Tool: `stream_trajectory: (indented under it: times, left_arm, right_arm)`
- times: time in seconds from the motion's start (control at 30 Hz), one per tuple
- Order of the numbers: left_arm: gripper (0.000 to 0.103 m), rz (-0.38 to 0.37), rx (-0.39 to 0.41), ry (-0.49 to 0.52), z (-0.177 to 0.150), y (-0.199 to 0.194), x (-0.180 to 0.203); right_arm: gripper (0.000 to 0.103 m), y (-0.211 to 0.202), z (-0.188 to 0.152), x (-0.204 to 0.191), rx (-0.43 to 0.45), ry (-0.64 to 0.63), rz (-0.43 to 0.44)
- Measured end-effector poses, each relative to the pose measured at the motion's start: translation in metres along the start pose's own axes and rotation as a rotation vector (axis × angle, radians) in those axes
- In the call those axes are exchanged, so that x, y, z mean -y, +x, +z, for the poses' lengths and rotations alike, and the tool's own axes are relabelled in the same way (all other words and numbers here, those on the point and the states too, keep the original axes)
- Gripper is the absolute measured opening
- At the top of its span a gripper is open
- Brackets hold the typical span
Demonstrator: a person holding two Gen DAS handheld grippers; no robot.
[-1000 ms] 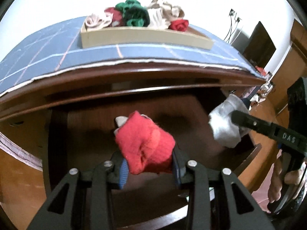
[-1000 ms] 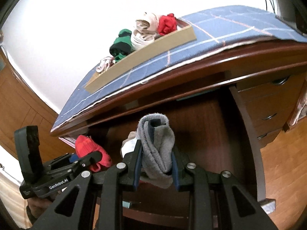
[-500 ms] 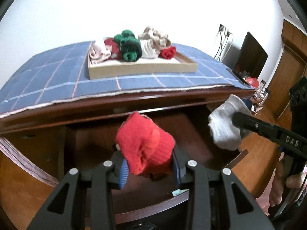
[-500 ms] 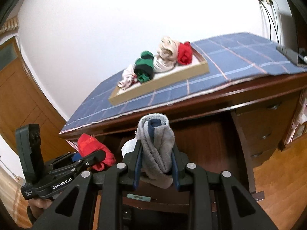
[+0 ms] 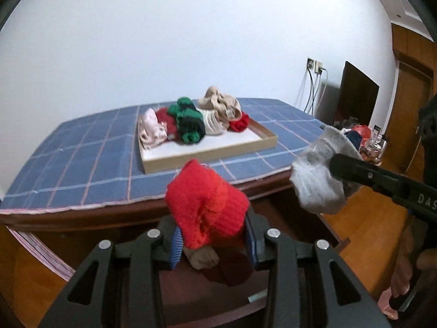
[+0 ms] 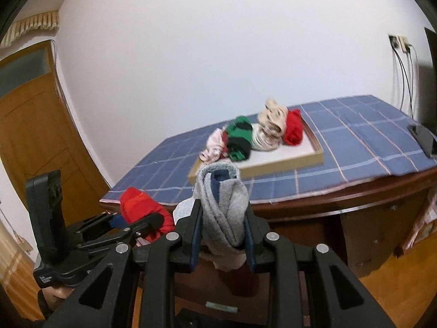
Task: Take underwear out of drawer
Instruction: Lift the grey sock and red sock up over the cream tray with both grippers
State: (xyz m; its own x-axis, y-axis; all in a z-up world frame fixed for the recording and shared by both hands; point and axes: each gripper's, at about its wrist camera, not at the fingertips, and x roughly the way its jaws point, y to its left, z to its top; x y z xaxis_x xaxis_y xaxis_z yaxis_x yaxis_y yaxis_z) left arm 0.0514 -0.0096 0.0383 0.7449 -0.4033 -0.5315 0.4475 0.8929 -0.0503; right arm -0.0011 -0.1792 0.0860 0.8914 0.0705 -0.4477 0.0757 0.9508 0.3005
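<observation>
Pinching a red knitted bundle (image 5: 207, 205), the left gripper (image 5: 213, 242) faces the wooden tray (image 5: 210, 154) at twelve o'clock; the right gripper (image 6: 222, 242) clamps a grey roll (image 6: 224, 207).

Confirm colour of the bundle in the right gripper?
Grey, with a dark blue piece tucked inside; clearest in the right wrist view.

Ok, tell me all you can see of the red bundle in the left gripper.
The red bundle is a rolled or folded knit piece, soft and ribbed-looking, bright red with a slightly orange band. The left gripper is shut on its lower part, blue pads pressing both sides, so most of it bulges above the fingers. It hangs in the air in front of the desk edge, touching nothing else. The right wrist view shows it too, beside the grey bundle.
</observation>
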Motion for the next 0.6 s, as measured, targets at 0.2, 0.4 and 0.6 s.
stream_trajectory:
  times: [0.2,0.4,0.6]
  left_arm:
    - [0.036,0.051,0.043,0.037,0.018,-0.002,0.001]
    - [0.036,0.081,0.082,0.038,0.038,0.0,-0.003]
    - [0.036,0.104,0.097,0.038,0.051,0.01,-0.006]
  right_arm:
    - [0.029,0.006,0.019,-0.016,0.037,-0.038,0.016]
    - [0.029,0.016,0.04,-0.026,0.078,-0.064,0.013]
    - [0.029,0.025,0.055,-0.026,0.1,-0.05,0.017]
